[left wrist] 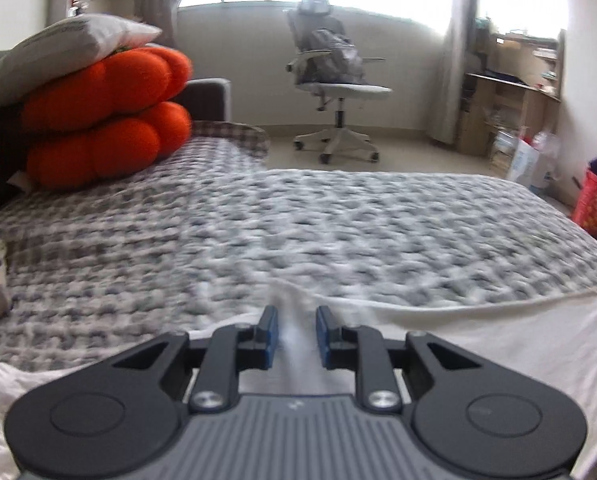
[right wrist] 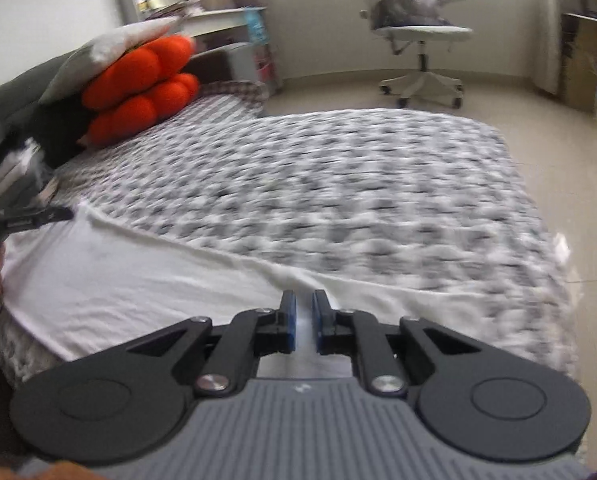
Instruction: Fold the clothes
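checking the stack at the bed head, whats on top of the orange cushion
A white pillow lies tilted on the orange cushion, covering its upper back part. The cushion sits on the checked bedspread. What is behind the stack is hidden.

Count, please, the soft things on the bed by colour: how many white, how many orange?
White: 2, the white garment and the white pillow
Orange: 1, the orange cushion
Total: 3

home bedroom: checked bed cover (left wrist: 338,216), orange cushions (left wrist: 106,120), office chair (left wrist: 334,80).
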